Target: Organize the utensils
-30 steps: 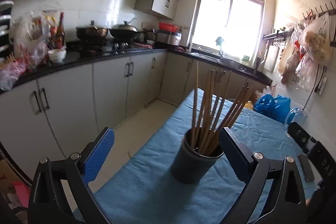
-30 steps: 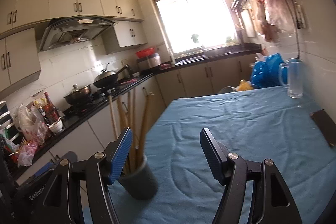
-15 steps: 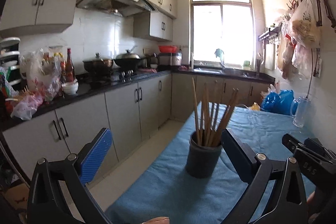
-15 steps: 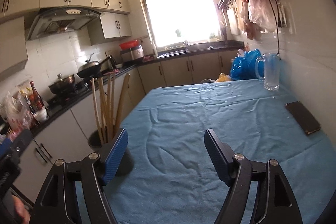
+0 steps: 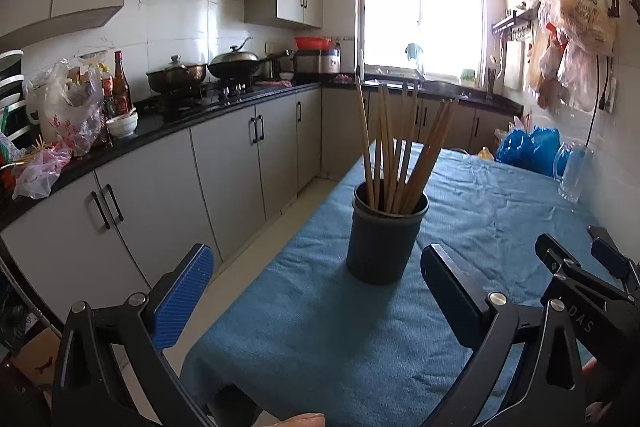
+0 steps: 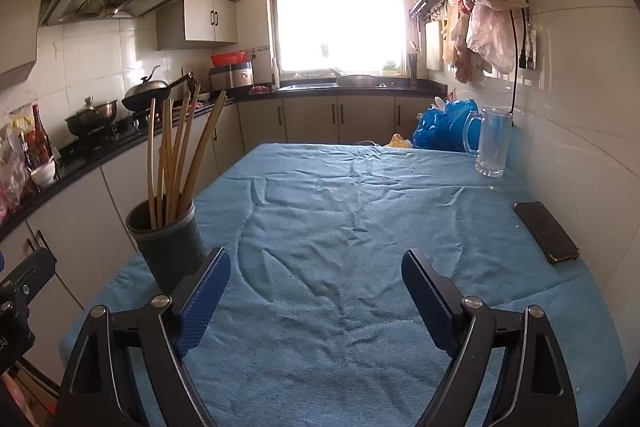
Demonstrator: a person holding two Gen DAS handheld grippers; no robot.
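We see the holder [image 5: 382, 237] standing on the bench [image 6: 360, 227] near its left edge, chopsticks [image 5: 394, 151] upright in it. The mug [image 6: 491, 143] stands at the far right corner, bags [image 6: 440, 125] just behind it. The phone [image 6: 546, 231] lies along the right edge.

Both wrist views look low along the worktop [image 6: 360, 211] toward the window [image 5: 418, 15], sharing the chopstick holder [image 5: 382, 239].

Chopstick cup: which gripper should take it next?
Left, probably. The cup stands almost dead ahead of the open left gripper; for the right gripper it sits off beyond its left finger.
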